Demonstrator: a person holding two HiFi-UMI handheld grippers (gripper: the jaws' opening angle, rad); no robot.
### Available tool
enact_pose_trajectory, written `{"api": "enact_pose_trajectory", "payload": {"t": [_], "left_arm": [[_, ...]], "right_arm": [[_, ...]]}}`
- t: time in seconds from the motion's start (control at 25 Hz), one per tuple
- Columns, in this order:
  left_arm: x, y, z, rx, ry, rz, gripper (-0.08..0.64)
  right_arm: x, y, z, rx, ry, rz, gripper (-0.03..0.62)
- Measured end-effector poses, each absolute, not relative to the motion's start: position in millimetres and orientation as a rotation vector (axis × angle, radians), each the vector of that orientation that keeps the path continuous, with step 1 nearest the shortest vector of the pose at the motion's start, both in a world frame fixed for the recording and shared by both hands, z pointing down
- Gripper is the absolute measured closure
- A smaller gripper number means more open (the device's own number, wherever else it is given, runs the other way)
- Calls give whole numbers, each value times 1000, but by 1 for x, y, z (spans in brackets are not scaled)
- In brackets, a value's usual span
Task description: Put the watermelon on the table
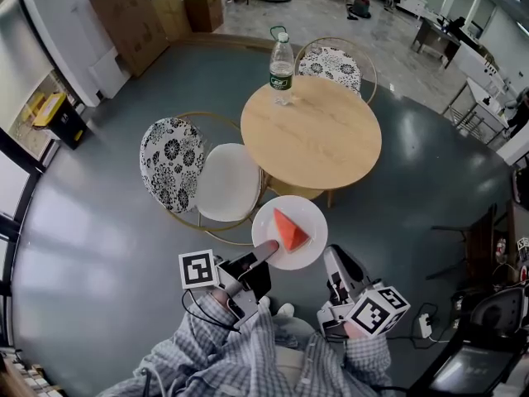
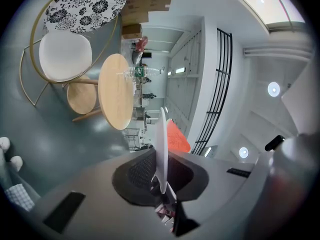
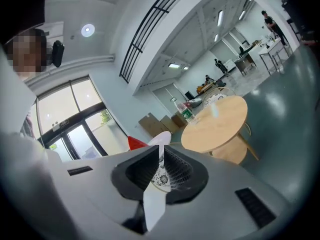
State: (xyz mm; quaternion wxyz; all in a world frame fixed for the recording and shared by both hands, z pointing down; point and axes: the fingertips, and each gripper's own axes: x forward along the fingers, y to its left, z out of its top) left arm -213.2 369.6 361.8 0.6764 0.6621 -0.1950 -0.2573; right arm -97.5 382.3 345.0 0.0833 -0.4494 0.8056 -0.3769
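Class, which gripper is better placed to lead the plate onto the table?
Probably the right gripper. It and the left gripper both clamp the plate, but the bare top of the table lies toward its side, away from the bottle.

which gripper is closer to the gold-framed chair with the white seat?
Left. The left gripper clamps the white round plate at its edge nearest the white-seated chair; the right gripper clamps the opposite edge, farther away.

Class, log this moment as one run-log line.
left hand-held gripper: shut on plate | right hand-held gripper: shut on plate | watermelon: on plate | table: ahead, holds bottle
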Motion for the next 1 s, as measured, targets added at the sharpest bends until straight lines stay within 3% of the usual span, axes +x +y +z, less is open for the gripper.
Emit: {"api": "enact_pose_trajectory", "payload": {"t": [0.08, 0.16, 1.0], "left_arm": [[-215, 370, 362, 1487, -435, -577, 529], [-217, 369, 362, 1487, -433, -574, 529], [-239, 375, 365, 1493, -361, -537, 529]], "right_arm": [[-102, 383, 349, -1335, 2387, -1172, 527], [-107, 383, 351, -1324, 2385, -1202, 517], [-137, 398, 352, -1362, 2356, -1161, 518]]}}
